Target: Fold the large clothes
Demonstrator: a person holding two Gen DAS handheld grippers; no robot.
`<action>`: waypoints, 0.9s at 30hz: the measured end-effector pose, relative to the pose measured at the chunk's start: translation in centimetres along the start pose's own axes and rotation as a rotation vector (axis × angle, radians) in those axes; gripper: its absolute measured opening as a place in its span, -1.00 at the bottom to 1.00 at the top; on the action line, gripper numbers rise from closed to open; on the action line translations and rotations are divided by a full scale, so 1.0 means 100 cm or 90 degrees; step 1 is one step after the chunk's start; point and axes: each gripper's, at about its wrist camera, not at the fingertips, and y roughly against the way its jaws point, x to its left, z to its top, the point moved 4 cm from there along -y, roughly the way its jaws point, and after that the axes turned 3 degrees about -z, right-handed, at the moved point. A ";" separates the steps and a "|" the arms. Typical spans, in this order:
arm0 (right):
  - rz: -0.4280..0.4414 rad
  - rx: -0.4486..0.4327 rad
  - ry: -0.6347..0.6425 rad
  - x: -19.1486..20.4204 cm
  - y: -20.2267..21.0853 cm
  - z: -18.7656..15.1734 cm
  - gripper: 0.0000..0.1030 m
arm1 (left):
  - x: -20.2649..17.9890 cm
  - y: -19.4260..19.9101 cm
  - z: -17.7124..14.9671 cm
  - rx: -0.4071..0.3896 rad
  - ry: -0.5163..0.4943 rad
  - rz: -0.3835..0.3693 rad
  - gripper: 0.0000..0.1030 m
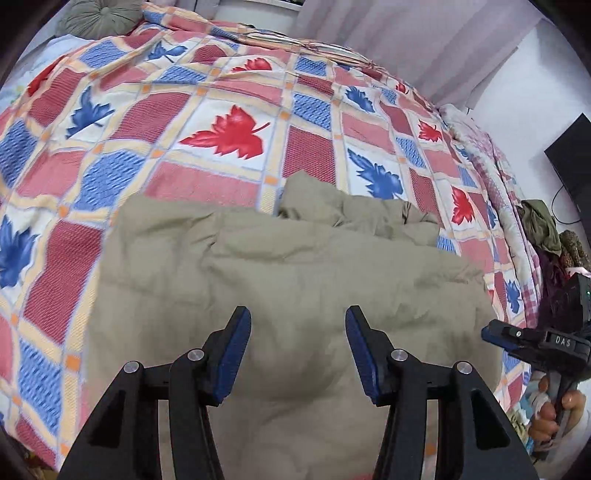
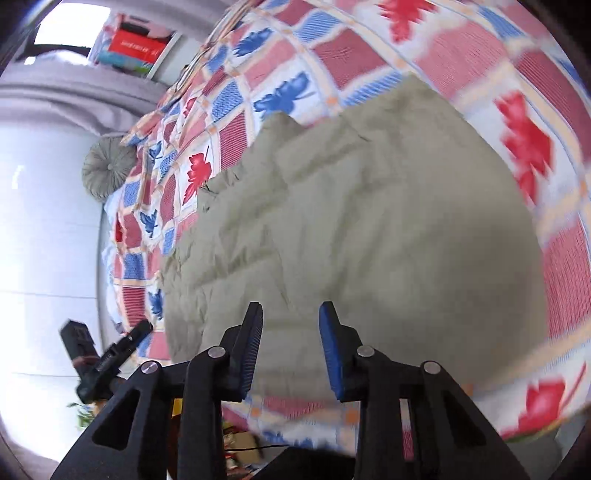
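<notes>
A large khaki garment [image 1: 295, 273] lies in a folded, puffy heap on the bed's patterned cover; it fills the middle of the right wrist view as the same khaki garment [image 2: 369, 229]. My left gripper [image 1: 298, 354] hovers above its near part, open, with nothing between its blue pads. My right gripper [image 2: 291, 350] hangs over the garment's near edge, its jaws apart and empty. The right gripper [image 1: 495, 334] also shows at the right edge of the left wrist view, held by a hand [image 1: 554, 413]. The left gripper [image 2: 142, 328] appears at lower left in the right wrist view.
The bed cover [image 1: 221, 122] has red and blue leaf squares. A round grey-green cushion [image 1: 99, 18] sits at the far corner. Clothes [image 1: 543, 229] are heaped beside the bed on the right. A pale floor [image 2: 44, 229] lies past the bed's edge.
</notes>
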 end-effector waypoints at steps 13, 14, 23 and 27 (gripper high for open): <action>-0.088 -0.004 0.040 0.014 -0.132 0.070 -0.83 | 0.005 -0.137 0.045 0.031 -0.009 0.089 0.07; -0.081 -0.001 0.024 0.009 -0.135 0.071 -0.88 | 0.005 -0.135 0.045 0.034 -0.007 0.089 0.07; -0.091 -0.014 -0.025 -0.002 -0.095 0.073 -0.78 | 0.022 -0.078 0.032 0.052 0.015 0.126 0.07; -0.104 -0.016 -0.022 -0.005 -0.069 0.051 -0.54 | 0.034 -0.055 0.018 0.070 0.020 0.147 0.07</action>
